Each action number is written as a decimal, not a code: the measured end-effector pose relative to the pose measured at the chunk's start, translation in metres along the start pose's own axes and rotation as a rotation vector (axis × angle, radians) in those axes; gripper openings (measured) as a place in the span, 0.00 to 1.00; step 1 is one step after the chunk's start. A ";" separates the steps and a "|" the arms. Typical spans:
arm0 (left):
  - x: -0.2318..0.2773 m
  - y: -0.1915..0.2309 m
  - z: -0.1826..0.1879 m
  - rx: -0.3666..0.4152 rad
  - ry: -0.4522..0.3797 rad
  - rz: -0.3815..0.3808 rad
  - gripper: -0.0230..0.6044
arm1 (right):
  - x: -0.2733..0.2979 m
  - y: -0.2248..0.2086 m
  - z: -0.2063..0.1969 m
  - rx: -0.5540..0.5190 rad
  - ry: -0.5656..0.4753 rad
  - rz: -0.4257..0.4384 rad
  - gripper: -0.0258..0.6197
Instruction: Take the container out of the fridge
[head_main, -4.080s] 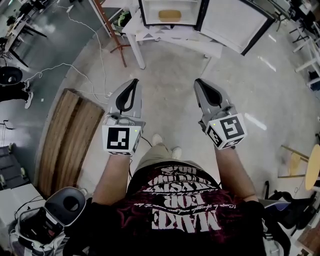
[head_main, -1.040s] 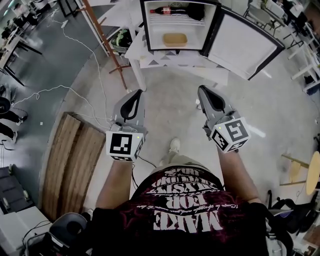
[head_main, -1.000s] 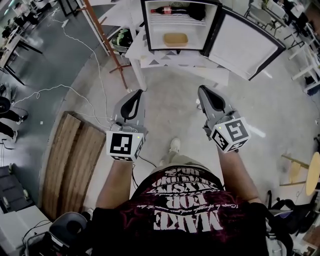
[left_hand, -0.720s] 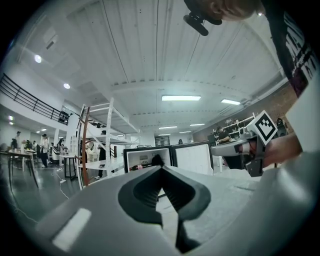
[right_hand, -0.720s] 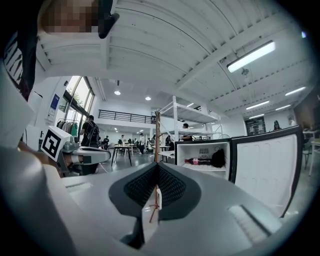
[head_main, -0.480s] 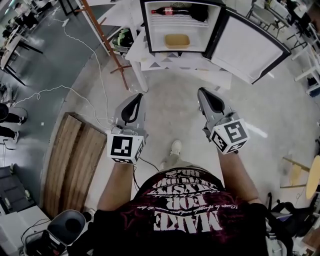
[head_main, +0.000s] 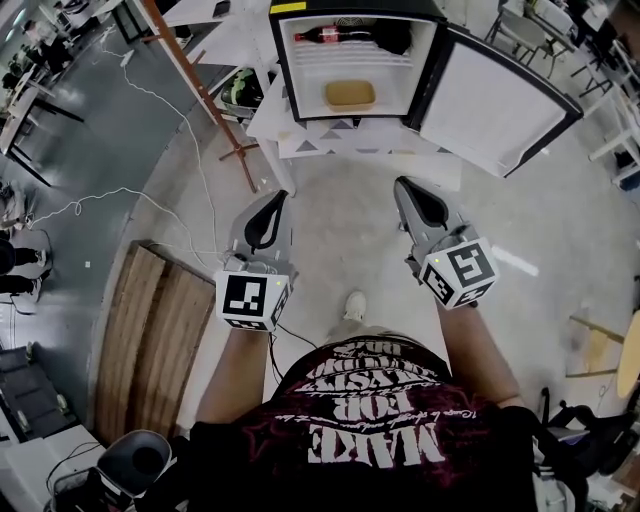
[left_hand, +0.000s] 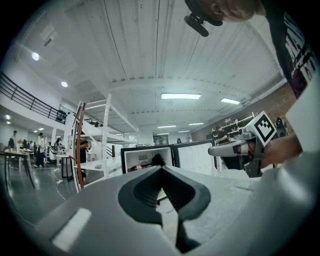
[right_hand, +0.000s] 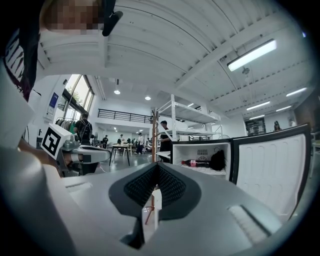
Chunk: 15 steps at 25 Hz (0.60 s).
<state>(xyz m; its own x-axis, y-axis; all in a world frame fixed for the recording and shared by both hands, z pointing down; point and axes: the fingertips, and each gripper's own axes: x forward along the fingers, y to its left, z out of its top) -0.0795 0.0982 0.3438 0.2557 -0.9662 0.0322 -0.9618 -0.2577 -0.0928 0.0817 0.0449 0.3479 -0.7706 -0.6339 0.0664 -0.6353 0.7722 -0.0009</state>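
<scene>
Compared with a second ago, the fridge (head_main: 280, 62) sits lower and fuller in the head view, with its top edge now in the picture, and both grippers are a bit closer to it. The shoe (head_main: 354, 305) has also slipped further back toward the body.

Biggest thing first: the fridge is on a white table (head_main: 268, 110), and its door (head_main: 490, 105) is swung wide open to the right. On the grey floor to the left lies a long wooden board (head_main: 150, 330).

Both bare forearms reach straight ahead, roughly parallel, well apart from the fridge. The left gripper (head_main: 274, 197) and right gripper (head_main: 401, 184) point level at the open compartment, marker cubes (head_main: 252, 300) facing up near the wrists. They sit side by side with a gap between them.

Jaws: on the left gripper the tips meet with nothing between them, and that shows clearly in its own view. It's the same on the right gripper: closed up tight, empty.

The container (head_main: 349, 94), tan and shallow, sits on the lower shelf inside the fridge, about the middle. On the shelf above it a cola bottle (head_main: 335, 36) lies on its side with a dark item (head_main: 390, 36) just beside it.
</scene>
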 end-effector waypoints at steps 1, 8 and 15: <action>0.004 0.002 0.000 -0.005 -0.001 -0.003 0.04 | 0.003 -0.002 0.000 -0.001 -0.001 0.000 0.08; 0.028 0.009 0.001 -0.016 -0.005 -0.019 0.04 | 0.018 -0.020 -0.002 0.008 0.000 -0.004 0.08; 0.048 0.021 0.007 0.001 0.000 0.001 0.04 | 0.037 -0.032 0.006 0.005 -0.013 0.016 0.08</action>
<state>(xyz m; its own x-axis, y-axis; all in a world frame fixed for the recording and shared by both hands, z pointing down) -0.0866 0.0467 0.3366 0.2546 -0.9665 0.0325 -0.9620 -0.2565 -0.0936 0.0727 -0.0037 0.3442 -0.7810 -0.6222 0.0536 -0.6234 0.7819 -0.0072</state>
